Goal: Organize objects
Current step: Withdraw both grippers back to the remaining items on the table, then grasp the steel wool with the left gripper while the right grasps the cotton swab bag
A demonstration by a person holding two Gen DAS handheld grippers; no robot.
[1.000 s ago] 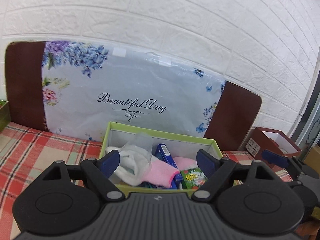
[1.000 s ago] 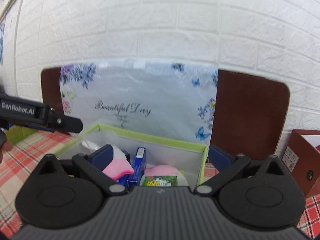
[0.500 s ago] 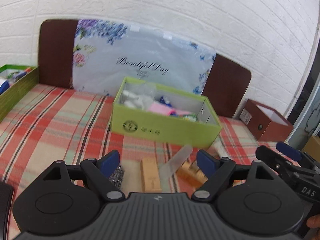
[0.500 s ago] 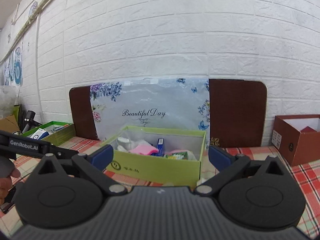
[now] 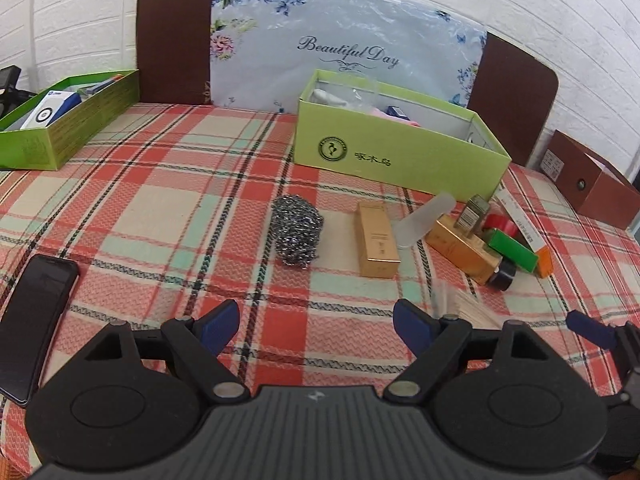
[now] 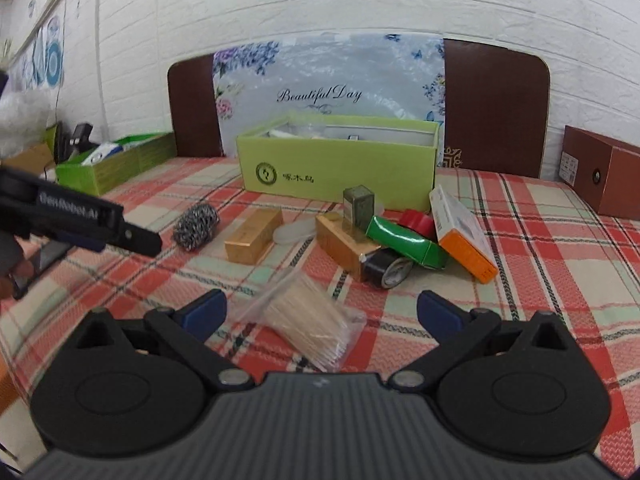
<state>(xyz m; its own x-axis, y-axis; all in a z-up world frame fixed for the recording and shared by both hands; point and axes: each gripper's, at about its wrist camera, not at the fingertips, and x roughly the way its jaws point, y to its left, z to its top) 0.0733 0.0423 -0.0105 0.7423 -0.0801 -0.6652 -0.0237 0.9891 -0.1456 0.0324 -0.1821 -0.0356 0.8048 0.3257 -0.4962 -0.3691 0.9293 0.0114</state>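
My left gripper (image 5: pixel 316 322) is open and empty, low over the plaid cloth, well short of a steel wool ball (image 5: pixel 297 230) and a gold box (image 5: pixel 377 245). My right gripper (image 6: pixel 320 312) is open and empty just above a clear bag of wooden sticks (image 6: pixel 310 322). Beyond lie a second gold box (image 6: pixel 342 246), a green box (image 6: pixel 404 242), an orange-white box (image 6: pixel 460 232), a black tape roll (image 6: pixel 388 268), a red roll (image 6: pixel 418 220) and a frosted tube (image 5: pixel 426 218). A light green box (image 5: pixel 396 150) with several items inside stands at the back.
A second green box (image 5: pixel 60 112) with items stands at the far left. A black phone (image 5: pixel 34 312) lies at the left front. A brown box (image 5: pixel 588 184) stands at the far right. A floral "Beautiful Day" board (image 5: pixel 344 40) leans on the white brick wall.
Both grippers have pulled back from over the light green box and dropped toward the cloth, so the loose objects in front of it come into view. Both stay open and empty.
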